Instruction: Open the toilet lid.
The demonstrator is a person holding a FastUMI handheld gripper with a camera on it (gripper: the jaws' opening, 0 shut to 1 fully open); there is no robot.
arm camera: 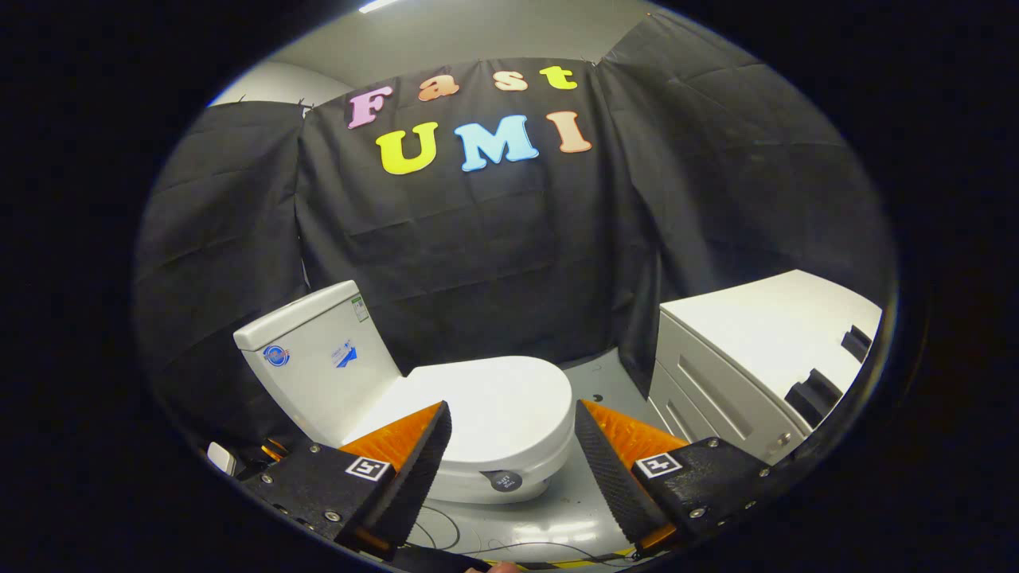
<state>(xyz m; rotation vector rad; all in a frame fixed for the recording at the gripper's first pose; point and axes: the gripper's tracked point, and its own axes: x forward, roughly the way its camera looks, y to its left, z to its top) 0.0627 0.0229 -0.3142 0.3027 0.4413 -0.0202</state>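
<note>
The gripper point(509, 446) is spread wide, grasping nothing. The white glossy oval toilet lid point(486, 406) lies closed and flat just ahead of the fingers, framed between their tips but clear of both. Its long axis runs from the rounded front rim, nearest the fingertips, back and leftward to the hinge at the white ceramic tank point(314, 358). The lift likely starts at that front rim. A white cabinet point(756, 350) stands right of the fingers; grey floor point(589, 509) below.

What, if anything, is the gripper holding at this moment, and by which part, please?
Nothing is held. The gripper is open, its fingers spread apart above the closed toilet lid, which lies beyond them, untouched.
</note>
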